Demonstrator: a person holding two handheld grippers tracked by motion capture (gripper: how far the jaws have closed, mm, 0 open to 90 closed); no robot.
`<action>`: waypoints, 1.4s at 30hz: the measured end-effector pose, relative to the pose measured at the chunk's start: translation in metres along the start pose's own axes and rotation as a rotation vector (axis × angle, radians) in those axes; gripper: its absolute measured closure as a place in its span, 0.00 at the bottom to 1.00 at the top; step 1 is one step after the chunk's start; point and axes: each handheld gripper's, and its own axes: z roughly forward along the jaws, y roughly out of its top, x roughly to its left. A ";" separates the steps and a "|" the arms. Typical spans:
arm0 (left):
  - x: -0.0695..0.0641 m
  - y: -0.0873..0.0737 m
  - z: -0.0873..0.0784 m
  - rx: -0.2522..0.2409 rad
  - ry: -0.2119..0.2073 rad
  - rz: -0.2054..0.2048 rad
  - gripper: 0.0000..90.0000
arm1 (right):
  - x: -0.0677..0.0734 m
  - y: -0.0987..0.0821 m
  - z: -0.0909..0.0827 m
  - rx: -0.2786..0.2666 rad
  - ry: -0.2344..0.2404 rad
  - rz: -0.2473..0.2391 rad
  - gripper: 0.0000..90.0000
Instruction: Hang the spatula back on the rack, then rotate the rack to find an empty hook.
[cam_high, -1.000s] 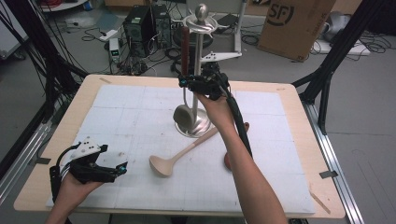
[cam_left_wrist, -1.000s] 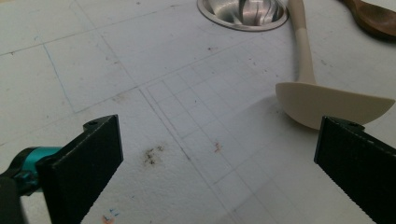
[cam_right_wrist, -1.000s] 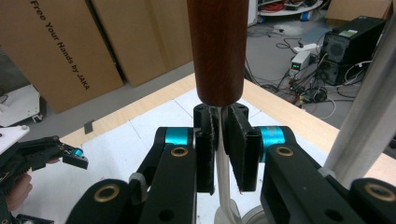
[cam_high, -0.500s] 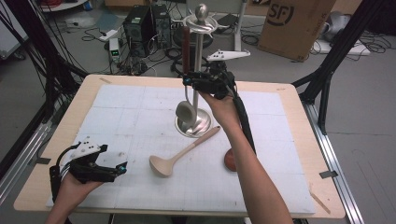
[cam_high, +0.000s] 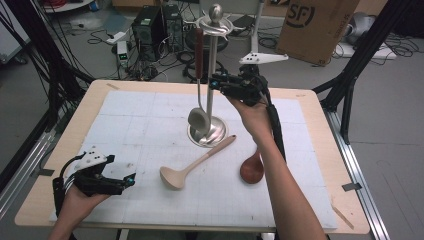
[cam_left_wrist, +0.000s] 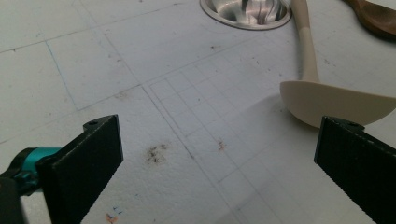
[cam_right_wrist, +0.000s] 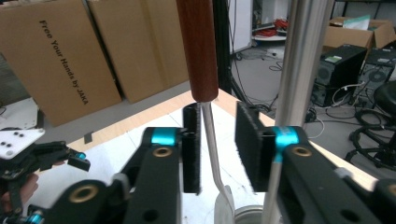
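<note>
I see the steel ladle (cam_high: 199, 117) hanging by its dark wooden handle from the utensil stand (cam_high: 214, 75); my right gripper (cam_right_wrist: 217, 149) brackets its thin metal shank, jaws narrowly apart, not clamped; that shank looks stiff, slick; the wood above grips better; my left gripper (cam_left_wrist: 215, 154) rests wide, empty, near the beige ladle (cam_left_wrist: 327, 95).

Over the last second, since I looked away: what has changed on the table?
The right gripper rose from low beside the stand to its upper pole, jaws now open around the hanging ladle, not clamped. The left gripper, beige ladle and brown spoon stayed put.
</note>
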 end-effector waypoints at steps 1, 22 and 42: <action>0.000 0.000 0.000 0.000 0.000 0.000 0.02 | -0.001 0.001 -0.003 -0.001 0.003 -0.002 0.87; -0.001 0.001 0.002 0.000 -0.003 0.005 0.02 | -0.025 0.038 -0.057 -0.080 0.051 -0.027 0.99; -0.002 0.001 0.003 -0.001 -0.009 0.007 0.02 | -0.026 0.072 -0.059 -0.103 0.061 -0.082 0.99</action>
